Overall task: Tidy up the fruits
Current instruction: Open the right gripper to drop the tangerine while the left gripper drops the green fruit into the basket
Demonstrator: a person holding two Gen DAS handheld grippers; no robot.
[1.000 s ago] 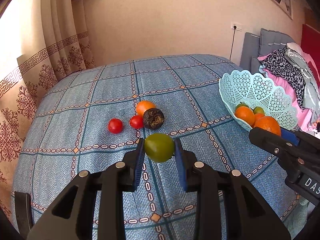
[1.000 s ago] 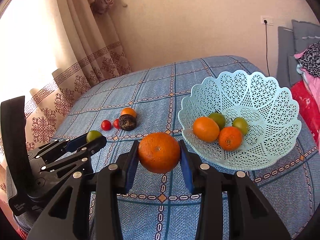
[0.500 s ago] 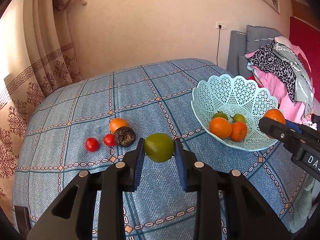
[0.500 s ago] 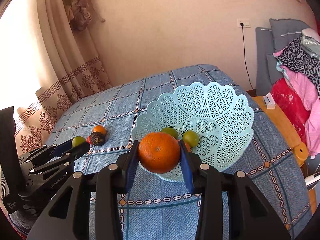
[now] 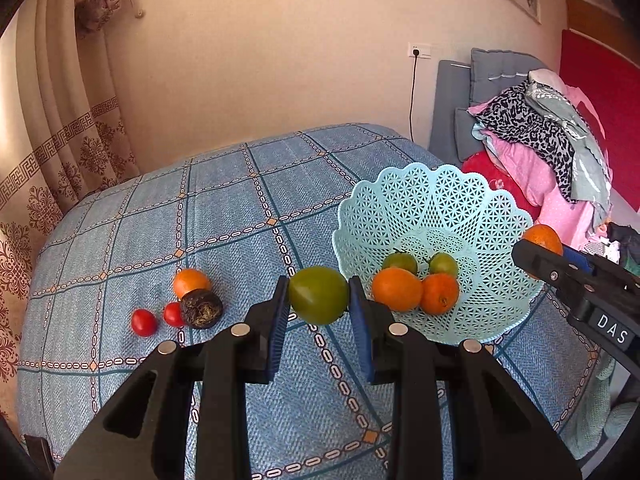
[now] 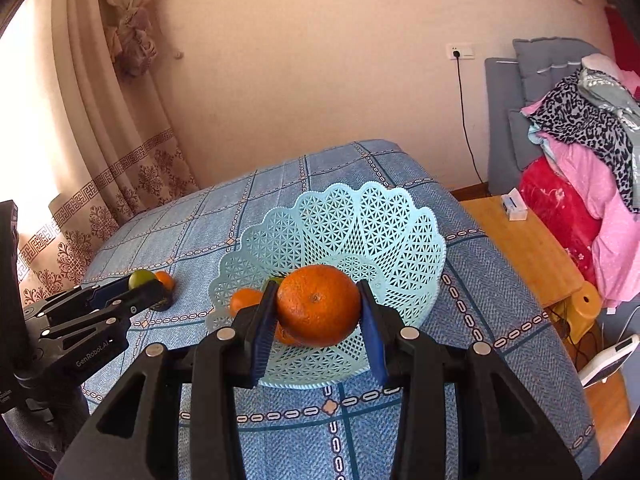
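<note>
Both fruits are carried in the air at once, so it looks like a two-at-a-time drop-off into the basket (image 6: 400,216).

The orange (image 6: 318,306) is pinched side to side by the right gripper (image 6: 318,312), held in front of the basket's near rim, with the bowl behind it in the right wrist view. It's probably gripped across its widest part because a round, dimpled peel would squirt out of any off-centre hold. The green fruit (image 5: 318,294) is squeezed the same way by the left gripper (image 5: 318,300), just left of the basket and above the cloth, so it seems to be queued behind the orange.

The basket is thin pale-blue plastic, all lattice holes with a scalloped edge, tilted up at the far side. Two orange fruits (image 5: 416,290) and two small green ones (image 5: 420,262) are already sitting in the bottom.

Left on the blue woven tablecloth (image 5: 240,208), well apart from the basket: a small orange (image 5: 191,282), a dark wrinkly ball (image 5: 201,309) touching it, and two glossy red tomatoes (image 5: 158,318) just beside. Those are judged to be still waiting.

The pads are ribbed blue, which should help on smooth skin.
</note>
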